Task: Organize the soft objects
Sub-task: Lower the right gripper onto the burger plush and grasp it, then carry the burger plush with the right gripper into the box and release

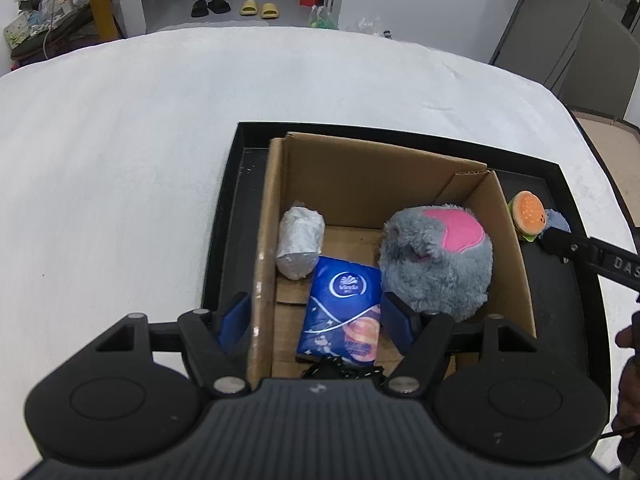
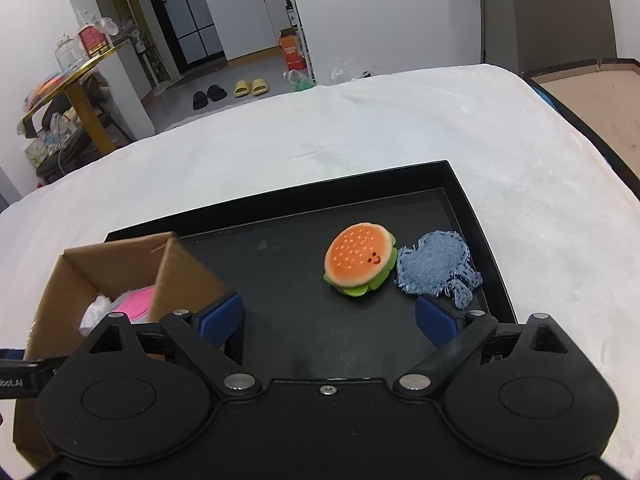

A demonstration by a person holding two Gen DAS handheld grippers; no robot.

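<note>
The right gripper (image 2: 330,318) is held wide open and empty above the black tray (image 2: 464,200); it should be lowered squarely over the burger plush (image 2: 359,258) just ahead and closed gently. An orange bun and green frill are seen, touching a frayed denim patch (image 2: 436,268). The left gripper (image 1: 316,320), equally open and empty, straddles the cardboard box (image 1: 516,264) wall.

Both grippers matte black plastic: left gripper (image 1: 322,322) with ribbed housing, two round side discs, silver pivot screws, blue finger pads (image 1: 234,320); right gripper (image 2: 330,320) same build, smooth housing, blue pads (image 2: 434,320), white lettering on its arm.
</note>
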